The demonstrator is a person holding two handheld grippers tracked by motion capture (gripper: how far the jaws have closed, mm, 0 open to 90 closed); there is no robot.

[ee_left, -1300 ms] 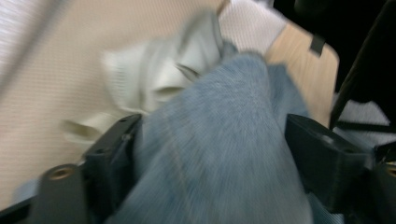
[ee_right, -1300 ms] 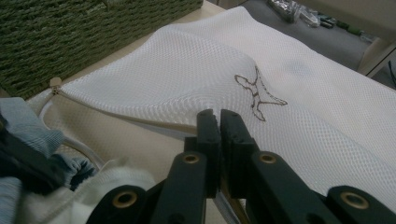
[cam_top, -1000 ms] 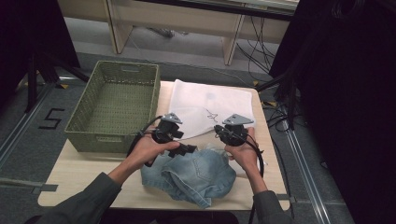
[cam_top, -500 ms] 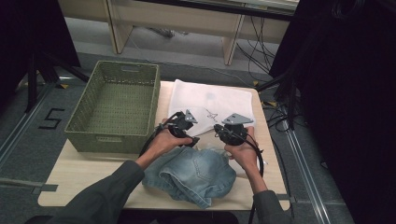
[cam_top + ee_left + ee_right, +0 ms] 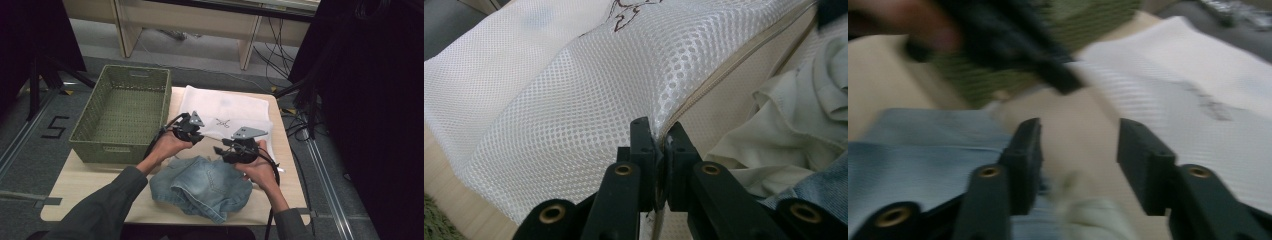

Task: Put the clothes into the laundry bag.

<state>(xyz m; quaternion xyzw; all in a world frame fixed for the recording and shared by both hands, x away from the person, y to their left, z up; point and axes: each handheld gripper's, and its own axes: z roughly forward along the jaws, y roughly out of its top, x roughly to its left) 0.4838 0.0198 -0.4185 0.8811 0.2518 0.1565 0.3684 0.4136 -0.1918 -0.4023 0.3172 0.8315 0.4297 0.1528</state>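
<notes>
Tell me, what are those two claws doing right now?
Left claw just closed on mesh bag edge. Right claw just opened, nothing gripped. Jeans beside bag.

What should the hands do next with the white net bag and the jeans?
Probably lift the bag's edge a little to open its mouth. The left tool is shut on the white mesh bag right at its zipper edge, while the right tool, its jaws having just been opening, stands open with nothing between them above the jeans, which lie outside the bag.
</notes>
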